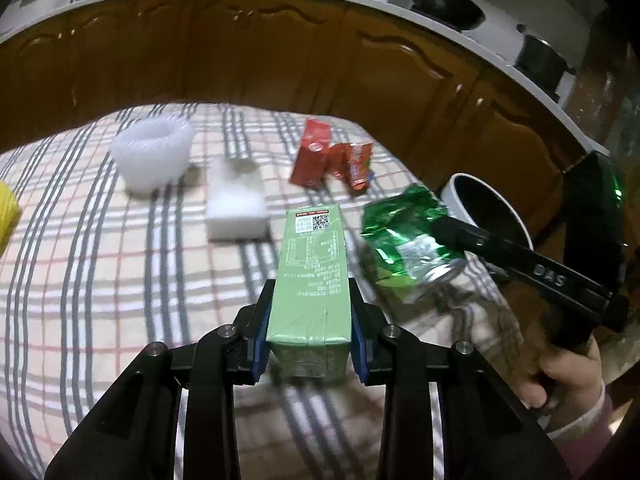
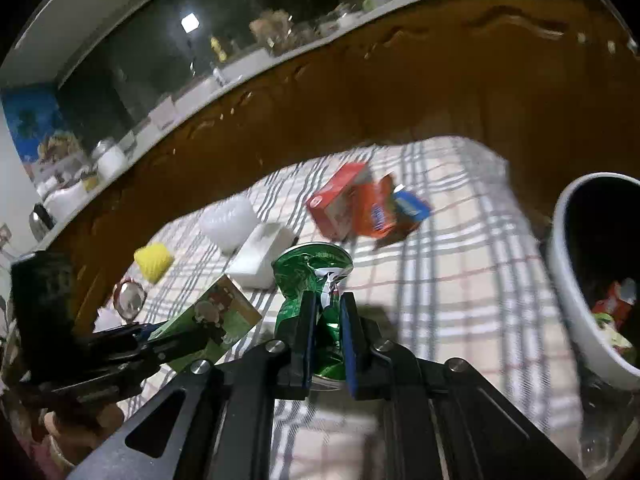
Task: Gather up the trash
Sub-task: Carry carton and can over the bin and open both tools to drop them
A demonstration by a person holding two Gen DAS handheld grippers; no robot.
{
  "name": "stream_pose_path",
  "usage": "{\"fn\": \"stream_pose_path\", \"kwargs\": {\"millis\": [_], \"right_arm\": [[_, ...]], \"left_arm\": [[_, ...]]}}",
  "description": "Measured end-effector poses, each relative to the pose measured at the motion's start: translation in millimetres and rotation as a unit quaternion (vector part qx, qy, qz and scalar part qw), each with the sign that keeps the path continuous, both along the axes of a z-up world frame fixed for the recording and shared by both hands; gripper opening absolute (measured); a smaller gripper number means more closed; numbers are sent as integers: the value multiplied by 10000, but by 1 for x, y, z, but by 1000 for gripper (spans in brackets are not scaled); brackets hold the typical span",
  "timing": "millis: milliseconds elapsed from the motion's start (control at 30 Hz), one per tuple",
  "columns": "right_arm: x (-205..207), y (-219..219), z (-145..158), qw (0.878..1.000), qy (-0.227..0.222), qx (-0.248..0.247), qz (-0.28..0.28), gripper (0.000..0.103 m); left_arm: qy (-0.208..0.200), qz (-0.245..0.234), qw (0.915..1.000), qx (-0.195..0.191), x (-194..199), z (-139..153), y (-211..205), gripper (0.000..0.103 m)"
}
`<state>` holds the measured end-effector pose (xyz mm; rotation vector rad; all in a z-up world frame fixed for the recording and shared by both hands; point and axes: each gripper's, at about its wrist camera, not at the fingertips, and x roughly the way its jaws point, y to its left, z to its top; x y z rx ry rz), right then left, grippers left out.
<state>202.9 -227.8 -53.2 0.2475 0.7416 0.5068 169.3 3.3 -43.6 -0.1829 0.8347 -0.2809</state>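
The yellow ribbed foam net (image 1: 7,210) is being cut off by the left edge; the white round bin (image 2: 576,300) is being cropped at right, its contents blurred.

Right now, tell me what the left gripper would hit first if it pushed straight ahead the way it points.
Probably the white foam block. The left gripper, shut on the green carton, aims down at the checked tablecloth; the carton's far end would likely meet the block or the cloth beside it first. Depth is unclear.
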Motion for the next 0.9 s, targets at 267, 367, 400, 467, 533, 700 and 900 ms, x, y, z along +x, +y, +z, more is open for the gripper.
{"fn": "stream_pose_path", "kwargs": {"millis": [267,367,400,467,533,700,900], "right_arm": [[-28,-60,14,9967,-237,15,-772,12],[-34,-81,17,9942,-283,-1,-1038,12],[-36,-87,18,9932,-293,-2,-1127,12],[-40,-103,21,9910,-329,15,-1294,12],[-43,-112,23,9892,-371,6,-1420,12],[-47,-136,29,9847,-474,-96,-1676,12],[-43,-164,30,9797,-466,-72,-1946,12]], "left_arm": [[-197,-467,9987,12,4,14,-45,30],[-261,-655,9975,25,7,19,-64,30],[-275,-693,9972,27,7,21,-69,30],[-312,-810,9962,35,10,25,-82,30],[-329,-894,9954,42,13,27,-92,30],[-379,-1103,9932,47,19,32,-118,30],[-464,-1310,9902,121,32,36,-151,30]]}}
